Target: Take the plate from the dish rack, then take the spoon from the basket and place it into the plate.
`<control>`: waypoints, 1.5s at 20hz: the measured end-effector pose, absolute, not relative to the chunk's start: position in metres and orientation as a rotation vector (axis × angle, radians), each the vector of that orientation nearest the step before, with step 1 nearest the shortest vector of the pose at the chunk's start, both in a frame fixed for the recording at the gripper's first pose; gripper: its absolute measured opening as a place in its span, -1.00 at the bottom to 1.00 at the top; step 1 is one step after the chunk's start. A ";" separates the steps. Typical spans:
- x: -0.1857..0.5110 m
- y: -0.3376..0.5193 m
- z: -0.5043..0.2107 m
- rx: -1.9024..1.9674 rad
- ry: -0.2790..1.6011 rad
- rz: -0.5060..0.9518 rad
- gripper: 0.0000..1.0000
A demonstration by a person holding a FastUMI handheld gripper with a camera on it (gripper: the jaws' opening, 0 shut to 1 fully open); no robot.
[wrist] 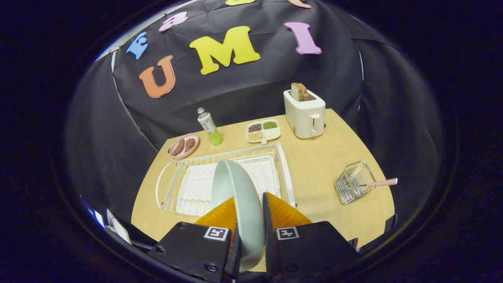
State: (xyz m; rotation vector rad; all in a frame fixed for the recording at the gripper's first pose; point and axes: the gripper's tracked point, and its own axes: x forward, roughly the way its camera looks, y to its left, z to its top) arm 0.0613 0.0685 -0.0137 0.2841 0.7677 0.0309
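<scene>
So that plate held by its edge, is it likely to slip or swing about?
The plate looks stiff and smooth, probably glazed, so it could slide. The gripper jaws are shut on its rim only, with most of the plate sticking out above the rack, so it may pivot if jolted. Likely breakable if dropped.

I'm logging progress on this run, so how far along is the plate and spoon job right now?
Done: the plate is gripped on edge between both fingers of the gripper, held above the dish rack, which looks empty. In hand: carrying the plate off the rack; it is not yet set on the table. Left: put the plate down, then fetch the spoon from the basket beyond the fingers and lay it in the plate.
</scene>
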 end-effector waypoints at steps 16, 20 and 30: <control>-0.010 0.052 -0.158 0.582 0.931 0.037 -0.39; -0.009 0.059 -0.166 0.643 0.937 0.065 -0.39; 0.000 0.044 -0.156 0.648 0.879 0.093 -0.03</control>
